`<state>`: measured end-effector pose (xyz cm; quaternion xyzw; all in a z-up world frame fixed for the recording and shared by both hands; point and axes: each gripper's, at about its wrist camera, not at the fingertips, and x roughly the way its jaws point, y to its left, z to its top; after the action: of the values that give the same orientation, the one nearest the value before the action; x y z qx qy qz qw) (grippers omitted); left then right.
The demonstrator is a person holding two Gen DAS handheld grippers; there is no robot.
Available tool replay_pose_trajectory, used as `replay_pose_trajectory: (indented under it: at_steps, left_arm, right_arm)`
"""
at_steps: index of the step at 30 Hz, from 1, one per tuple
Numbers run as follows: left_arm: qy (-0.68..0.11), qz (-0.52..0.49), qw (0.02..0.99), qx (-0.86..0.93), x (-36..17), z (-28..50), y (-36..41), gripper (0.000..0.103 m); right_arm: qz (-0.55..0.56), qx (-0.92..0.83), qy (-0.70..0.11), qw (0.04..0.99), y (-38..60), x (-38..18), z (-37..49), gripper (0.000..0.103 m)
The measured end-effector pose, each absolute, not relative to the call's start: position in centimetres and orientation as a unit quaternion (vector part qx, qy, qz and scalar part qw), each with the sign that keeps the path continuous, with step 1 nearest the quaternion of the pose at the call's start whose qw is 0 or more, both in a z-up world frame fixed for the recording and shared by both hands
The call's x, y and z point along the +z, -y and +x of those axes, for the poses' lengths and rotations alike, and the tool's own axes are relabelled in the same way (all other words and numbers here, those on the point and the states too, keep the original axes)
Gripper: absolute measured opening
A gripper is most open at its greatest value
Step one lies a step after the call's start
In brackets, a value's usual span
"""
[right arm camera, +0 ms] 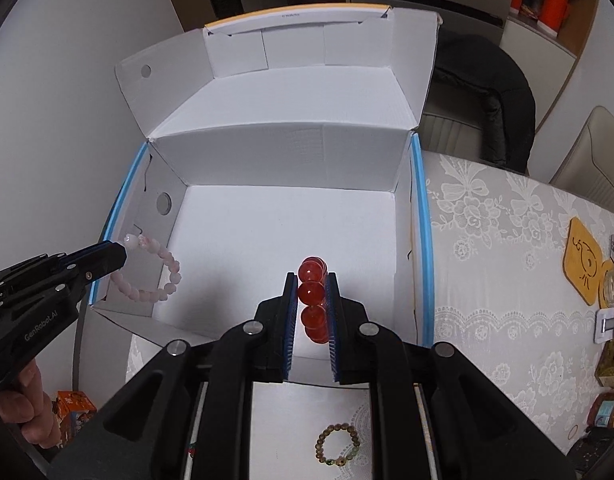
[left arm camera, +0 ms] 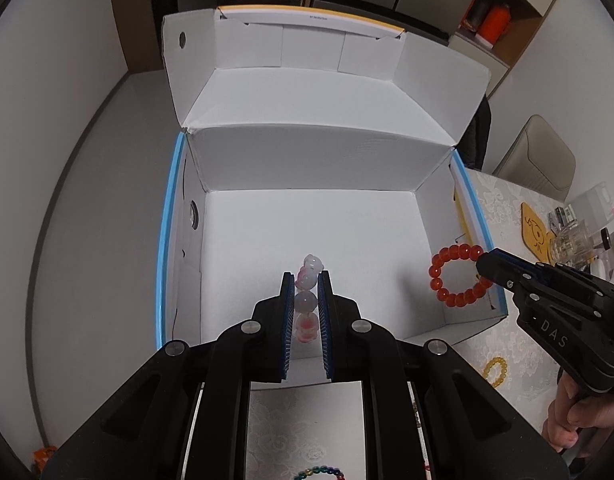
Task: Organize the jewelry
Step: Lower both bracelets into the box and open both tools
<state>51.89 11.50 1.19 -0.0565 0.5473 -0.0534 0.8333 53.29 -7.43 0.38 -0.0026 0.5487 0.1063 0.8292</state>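
An open white cardboard box (left arm camera: 307, 220) with blue edges stands on the table; it also shows in the right wrist view (right arm camera: 283, 216). My left gripper (left arm camera: 307, 280) is shut on a pale pink bead bracelet (left arm camera: 307, 300) and holds it above the box's near left side; the bracelet hangs as a loop in the right wrist view (right arm camera: 155, 276). My right gripper (right arm camera: 311, 280) is shut on a red bead bracelet (right arm camera: 311, 292) above the box's near right side; its loop shows in the left wrist view (left arm camera: 459, 276).
On the lace tablecloth in front of the box lie a yellow bead bracelet (left arm camera: 495, 372), a multicoloured one (left arm camera: 319, 474) and a brown-green one (right arm camera: 339, 444). A yellow wooden coaster (right arm camera: 585, 264), jars and small items sit at the right.
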Motion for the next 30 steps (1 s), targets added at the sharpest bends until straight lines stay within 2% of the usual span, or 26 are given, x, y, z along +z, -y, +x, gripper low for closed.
replay_pose_trajectory:
  at_steps: [11, 24, 27, 30]
  left_arm:
    - [-0.605, -0.041, 0.794, -0.051, -5.0, 55.7, -10.9, 0.011]
    - [-0.637, -0.023, 0.769, -0.035, -8.7, 55.8, -10.8, 0.011]
    - [-0.642, -0.025, 0.765, -0.034, -9.0, 55.8, -10.8, 0.012]
    - [-0.643, -0.026, 0.764, -0.040, -9.2, 55.6, -10.6, 0.013]
  right_arm:
    - [-0.016, 0.084, -0.611, 0.787, 6.4, -6.3, 57.3, 0.013]
    - [-0.022, 0.077, -0.639, 0.765, 6.5, -9.2, 58.2, 0.014]
    - [-0.025, 0.077, -0.640, 0.765, 6.2, -9.3, 58.3, 0.016]
    - [-0.027, 0.080, -0.640, 0.764, 5.9, -9.2, 58.2, 0.027]
